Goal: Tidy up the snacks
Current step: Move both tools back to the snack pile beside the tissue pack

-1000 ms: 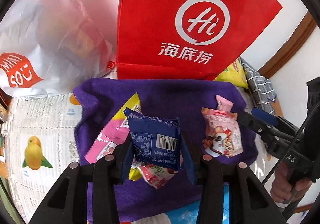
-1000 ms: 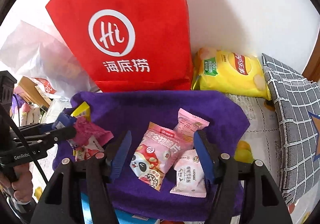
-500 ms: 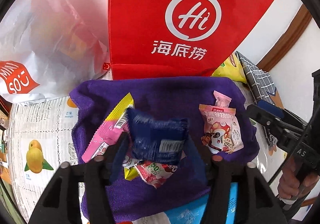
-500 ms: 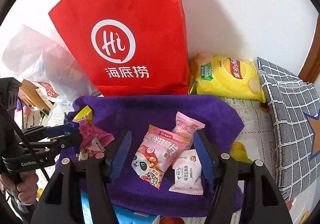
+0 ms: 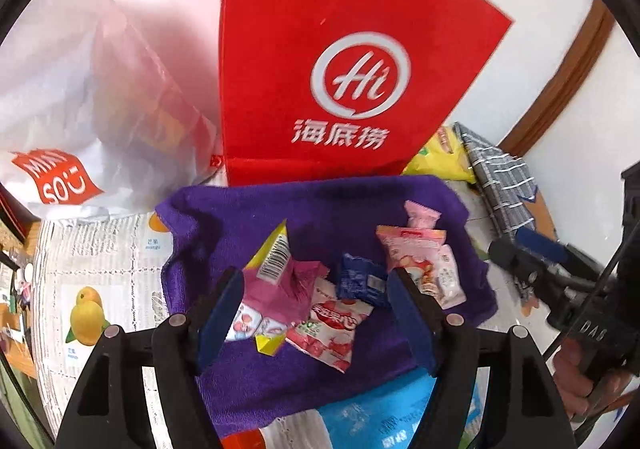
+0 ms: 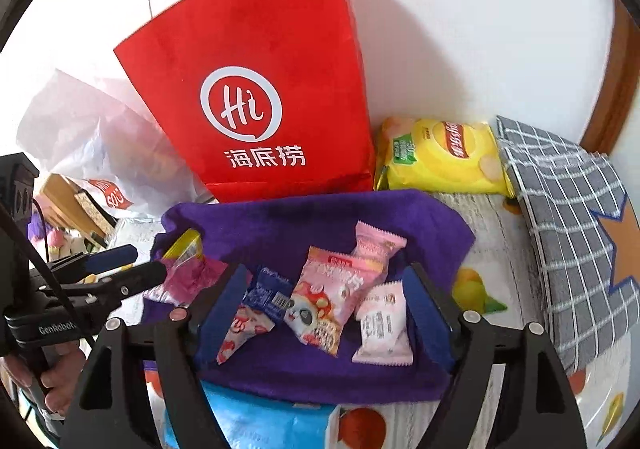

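Sorting step, release phase. The left gripper (image 5: 316, 313) has just been opening; its jaws stand released, and the blue packet (image 5: 362, 281) lies free on the purple cloth (image 5: 320, 205) among the pink wrappers. The right gripper (image 6: 326, 309), jaws also just opened, grasps nothing and straddles the panda-print pouch (image 6: 320, 309) and white sachet (image 6: 384, 325). The next move probably calls for choosing one packet and closing squarely on it. Legible: "Hi" on the red bag (image 6: 256, 97); "GenRobot", seemingly, on the other gripper's handle.
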Action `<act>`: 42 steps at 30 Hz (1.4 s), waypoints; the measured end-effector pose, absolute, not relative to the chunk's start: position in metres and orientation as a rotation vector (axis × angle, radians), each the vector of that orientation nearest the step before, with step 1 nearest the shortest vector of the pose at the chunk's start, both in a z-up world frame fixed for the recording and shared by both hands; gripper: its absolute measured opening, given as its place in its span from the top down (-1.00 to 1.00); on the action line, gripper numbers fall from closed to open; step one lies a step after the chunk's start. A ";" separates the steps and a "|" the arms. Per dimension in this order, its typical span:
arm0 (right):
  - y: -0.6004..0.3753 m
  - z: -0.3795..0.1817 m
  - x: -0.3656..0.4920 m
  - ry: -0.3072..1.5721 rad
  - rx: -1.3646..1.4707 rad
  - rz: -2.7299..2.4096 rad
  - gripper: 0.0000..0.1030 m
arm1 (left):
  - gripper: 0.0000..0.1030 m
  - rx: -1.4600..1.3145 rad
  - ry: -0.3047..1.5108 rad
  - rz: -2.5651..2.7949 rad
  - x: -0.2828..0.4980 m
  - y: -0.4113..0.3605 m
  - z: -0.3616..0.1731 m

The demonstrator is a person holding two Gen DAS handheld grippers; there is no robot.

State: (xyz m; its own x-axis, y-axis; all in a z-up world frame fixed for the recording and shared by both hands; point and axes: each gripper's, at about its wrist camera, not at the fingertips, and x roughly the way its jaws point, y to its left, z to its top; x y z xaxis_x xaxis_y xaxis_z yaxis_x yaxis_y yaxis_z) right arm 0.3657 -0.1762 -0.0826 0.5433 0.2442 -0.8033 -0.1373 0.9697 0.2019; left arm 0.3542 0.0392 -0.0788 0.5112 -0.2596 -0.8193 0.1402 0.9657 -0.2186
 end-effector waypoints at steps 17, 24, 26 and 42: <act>-0.199 -0.042 0.249 0.828 0.075 0.126 -0.70 | -0.41 -0.104 0.831 -0.247 0.274 0.023 -0.019; -0.204 -0.056 0.222 0.896 0.055 0.133 -0.70 | -0.41 -0.107 0.832 -0.206 0.238 0.031 -0.027; -0.202 -0.061 0.212 0.896 0.033 0.122 -0.70 | -0.41 -0.108 0.836 -0.187 0.229 0.035 -0.031; -0.177 -0.127 0.172 1.010 0.071 0.207 -0.35 | -0.41 -0.186 0.943 -0.109 0.161 0.080 -0.076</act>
State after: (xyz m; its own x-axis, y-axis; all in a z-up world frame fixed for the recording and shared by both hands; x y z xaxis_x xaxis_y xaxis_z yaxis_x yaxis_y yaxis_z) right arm 0.1716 -0.1767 -0.1265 0.5138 0.2048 -0.8331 -0.1392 0.9781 0.1546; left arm 0.1611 0.0799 -0.0763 0.5834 -0.1735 -0.7935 0.0116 0.9786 -0.2055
